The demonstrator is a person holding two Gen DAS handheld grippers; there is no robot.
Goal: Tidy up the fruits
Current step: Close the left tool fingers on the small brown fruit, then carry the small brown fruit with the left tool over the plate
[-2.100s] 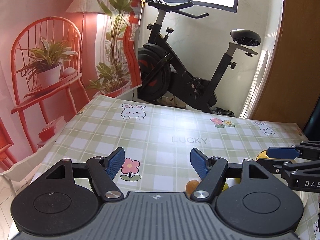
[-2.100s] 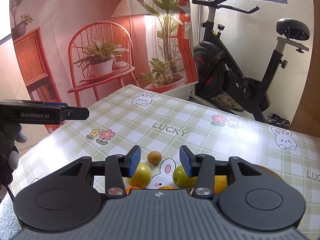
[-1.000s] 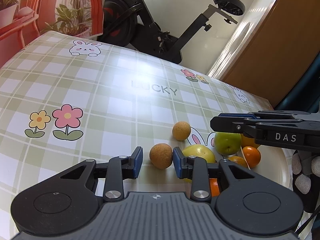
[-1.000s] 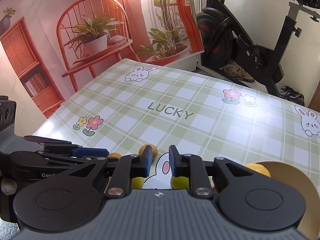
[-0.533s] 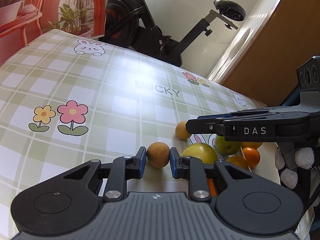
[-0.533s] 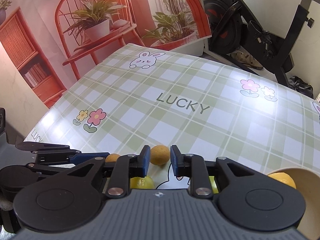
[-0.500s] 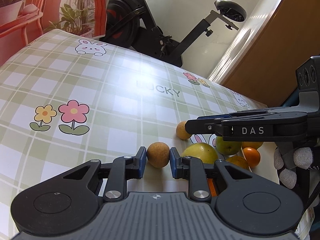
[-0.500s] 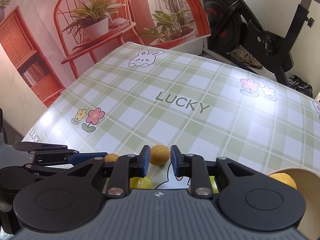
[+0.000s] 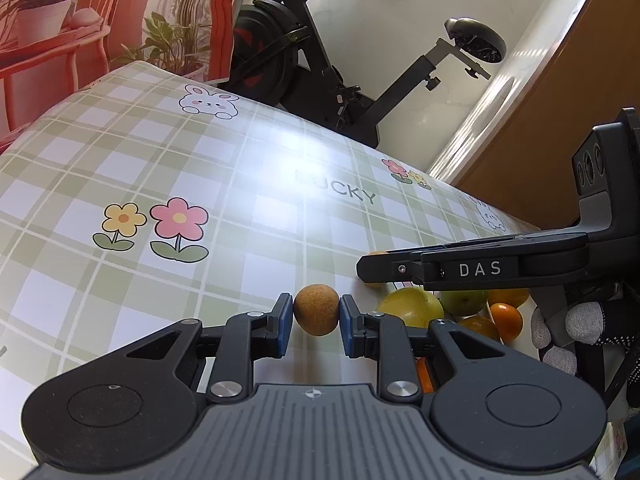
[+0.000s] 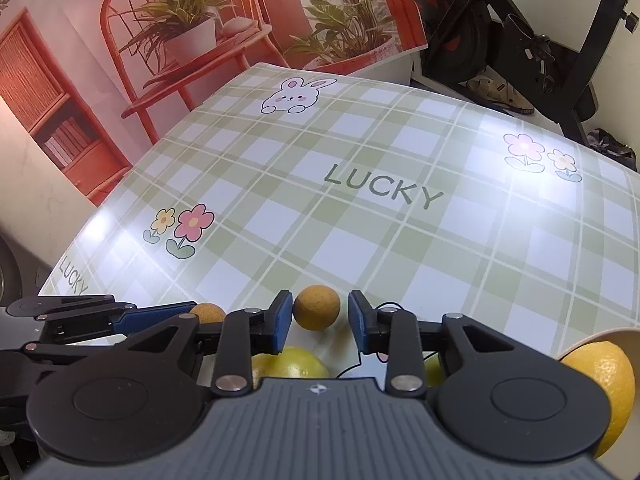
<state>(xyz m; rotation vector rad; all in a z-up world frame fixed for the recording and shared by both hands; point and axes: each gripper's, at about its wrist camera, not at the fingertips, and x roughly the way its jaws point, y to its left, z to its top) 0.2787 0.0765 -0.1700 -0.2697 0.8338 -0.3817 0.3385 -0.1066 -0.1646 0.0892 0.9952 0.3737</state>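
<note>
Left wrist view: left hand-held gripper (image 9: 316, 318) at lower centre, blue pads pressed on both sides of a small brown round fruit (image 9: 316, 309), so it has hold of it, apparently low over the checked worktop (image 9: 240, 184), presumably to carry it off and sort it. To its right a loose heap: a yellow-green fruit (image 9: 412, 309), a green fruit (image 9: 464, 303) and small oranges (image 9: 507, 316), half hidden under the right hand-held gripper (image 9: 362, 271), which reaches in side-on from the right edge with a gloved hand (image 9: 576, 328) behind it; its jaws cannot be read from this angle. Right wrist view: right hand-held gripper (image 10: 318, 318) at lower centre brackets a small orange-yellow round fruit (image 10: 316, 307); left pad touches or nearly touches, right pad stands a slim gap off, so narrowly open, not clamped, fruit resting on the worktop. Looks lined up for a pick. A yellow fruit (image 10: 292, 362) lies just below the pads. At the lower right edge a large yellow citrus (image 10: 604, 372) sits in a tan bowl (image 10: 616, 334), likely the collecting spot. The left hand-held gripper shows at lower left with its brown fruit.
</note>
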